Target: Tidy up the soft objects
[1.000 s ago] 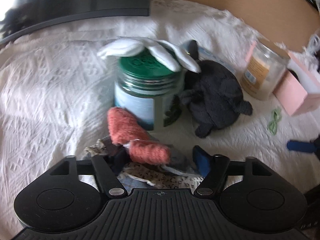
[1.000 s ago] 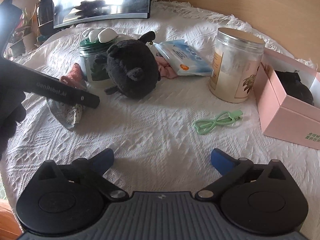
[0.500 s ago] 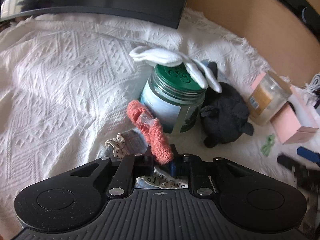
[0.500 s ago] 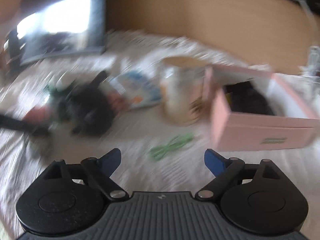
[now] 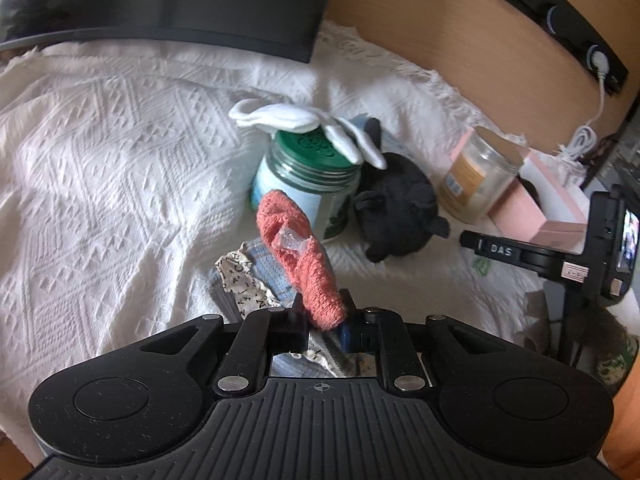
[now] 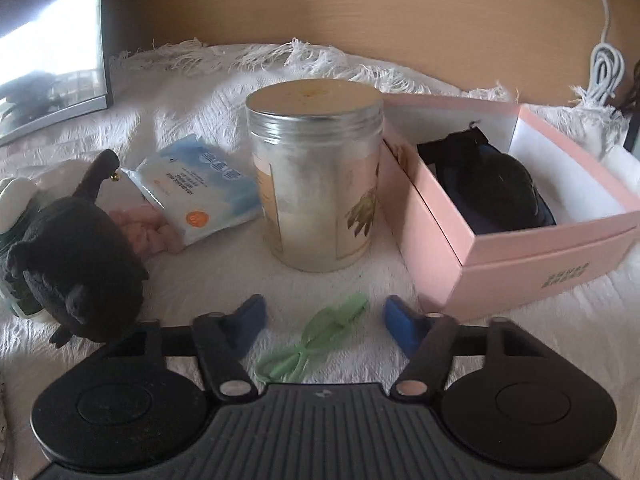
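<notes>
My left gripper [image 5: 322, 314] is shut on the lower end of a coral knit sock [image 5: 294, 240], which sticks up and away from the jaws above a lettered cloth [image 5: 242, 282] and a blue-grey cloth. White socks [image 5: 288, 118] lie on a green-lidded jar [image 5: 308, 176], with a black plush toy [image 5: 396, 208] beside it. My right gripper [image 6: 324, 316] hangs low over the white bedspread with its jaws closing. A green clip [image 6: 316, 340] lies between the blue pads [image 6: 400, 322], which do not touch it.
A silver-lidded jar [image 6: 320, 184] stands just beyond the right gripper. An open pink box [image 6: 520, 248] holding a dark pouch is at its right. A wipes pack [image 6: 196, 188], a pink cloth [image 6: 144, 228] and the black plush toy [image 6: 76, 264] lie left. A dark monitor [image 5: 160, 0] is at the back.
The left jaws closed on the coral sock and raised it off the cloth pile. The right gripper swung right to the green clip, and its jaws narrowed around it.
</notes>
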The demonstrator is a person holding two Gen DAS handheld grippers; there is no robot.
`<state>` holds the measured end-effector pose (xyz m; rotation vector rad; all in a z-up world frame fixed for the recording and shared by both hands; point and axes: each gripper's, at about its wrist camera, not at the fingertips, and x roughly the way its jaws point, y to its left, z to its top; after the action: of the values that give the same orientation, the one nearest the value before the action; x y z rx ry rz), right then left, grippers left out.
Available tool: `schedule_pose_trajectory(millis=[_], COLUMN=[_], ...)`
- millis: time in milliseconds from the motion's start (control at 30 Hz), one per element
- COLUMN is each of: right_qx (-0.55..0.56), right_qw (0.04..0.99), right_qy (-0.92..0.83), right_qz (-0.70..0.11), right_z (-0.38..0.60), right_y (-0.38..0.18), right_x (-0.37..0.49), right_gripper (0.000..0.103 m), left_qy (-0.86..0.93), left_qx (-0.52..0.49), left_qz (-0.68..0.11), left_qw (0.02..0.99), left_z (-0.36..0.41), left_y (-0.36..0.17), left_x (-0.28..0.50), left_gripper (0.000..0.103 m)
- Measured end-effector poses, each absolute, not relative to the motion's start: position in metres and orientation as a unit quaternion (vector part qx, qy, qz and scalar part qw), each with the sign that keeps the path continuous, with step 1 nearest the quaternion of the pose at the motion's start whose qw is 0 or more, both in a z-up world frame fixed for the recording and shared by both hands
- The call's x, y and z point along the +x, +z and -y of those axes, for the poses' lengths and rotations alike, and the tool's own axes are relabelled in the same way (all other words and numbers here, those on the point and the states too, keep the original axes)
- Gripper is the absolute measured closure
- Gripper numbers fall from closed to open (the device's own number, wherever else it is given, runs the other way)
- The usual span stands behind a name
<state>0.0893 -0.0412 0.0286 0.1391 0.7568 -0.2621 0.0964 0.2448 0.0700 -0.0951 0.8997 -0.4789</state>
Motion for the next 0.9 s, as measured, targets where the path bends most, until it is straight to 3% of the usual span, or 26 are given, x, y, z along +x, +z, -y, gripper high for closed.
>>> schedule_pose_trajectory(millis=[67,400,900], right_qx=[0.053,0.010,-0.003], right_qw=[0.920,0.933,0.937], right_qy=[-0.110,-0.064,-0.178], right_qz=[-0.372,-0.354,-0.300], right_z=[0.035,0.045,0.188], right_y=[0.030,0.077,0.155], right_x=[0.087,0.038,-0.075], right_gripper=[0.081,0.083,0.083], left_qy=[-0.239,-0.328,-0.495], left_qx=[-0.044,-0.010,0.036], left_qz=[-0.432,-0.437,-0.410], left_qw=[0.868,0.837,0.765], left_z=[-0.242,-0.183,-0.004], left_y=[0.072,0.088,0.110], left_x=[0.096,0.078,0.047], left_gripper=[0.086,0.086,0.086])
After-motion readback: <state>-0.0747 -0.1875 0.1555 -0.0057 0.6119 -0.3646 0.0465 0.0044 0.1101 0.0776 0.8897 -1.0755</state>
